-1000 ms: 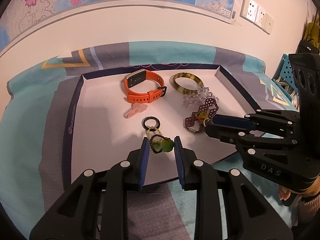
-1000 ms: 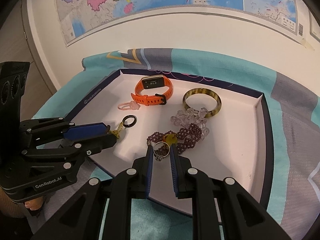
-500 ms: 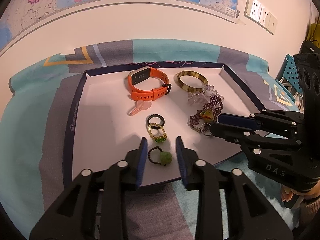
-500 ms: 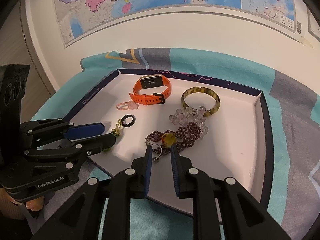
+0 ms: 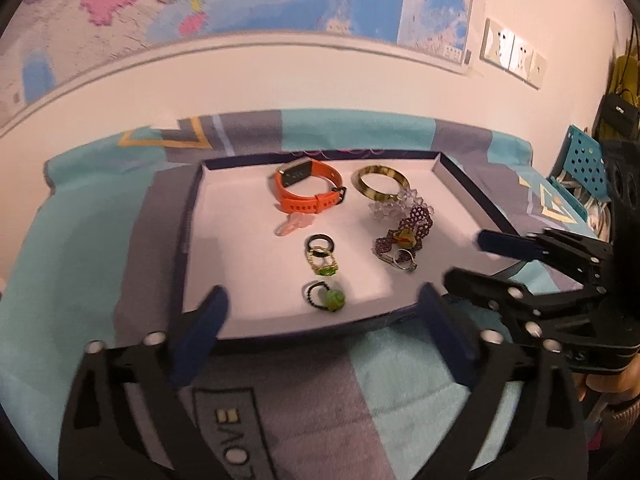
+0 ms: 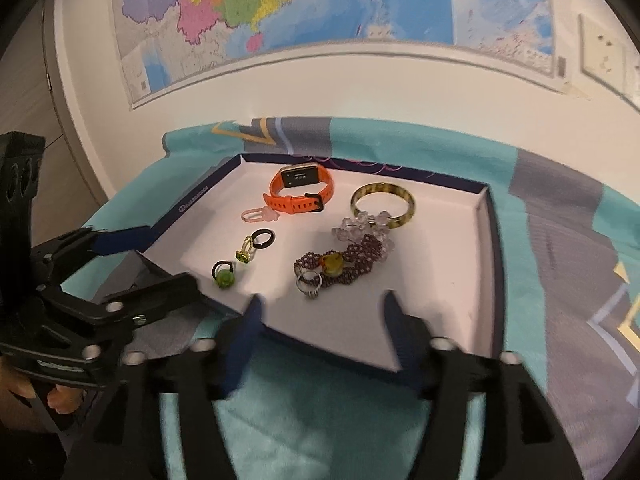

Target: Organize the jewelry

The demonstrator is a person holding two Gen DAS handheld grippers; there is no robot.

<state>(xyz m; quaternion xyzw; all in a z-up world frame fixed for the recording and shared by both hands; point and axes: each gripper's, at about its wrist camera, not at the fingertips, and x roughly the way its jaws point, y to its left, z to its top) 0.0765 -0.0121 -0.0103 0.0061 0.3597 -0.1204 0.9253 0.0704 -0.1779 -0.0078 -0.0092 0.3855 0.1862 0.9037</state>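
A white tray (image 5: 248, 272) with a dark blue rim holds the jewelry. My left gripper (image 5: 322, 294) hangs over the tray's near edge, its jaws opening wide with nothing pressed between them. Just ahead of it the green bead ring (image 5: 334, 299) lies loose on the tray. Behind that come a gold ring with a green stone (image 5: 326, 270) and a black ring (image 5: 320, 236). My right gripper (image 6: 323, 302) is also opening, and the silver ring (image 6: 308, 286) lies free in front of it beside the purple bead bracelet (image 6: 360, 260).
At the tray's back lie an orange watch (image 5: 308, 192), a tortoiseshell bangle (image 5: 376, 169), a clear bead bracelet (image 5: 394, 208) and a pink clip (image 5: 294, 226). A teal and grey cloth (image 5: 80, 240) covers the table. A wall with a map stands close behind.
The left gripper let go of the green bead ring and the right let go of the silver ring. Both drew back toward the tray's near edge and their jaws spread wide.
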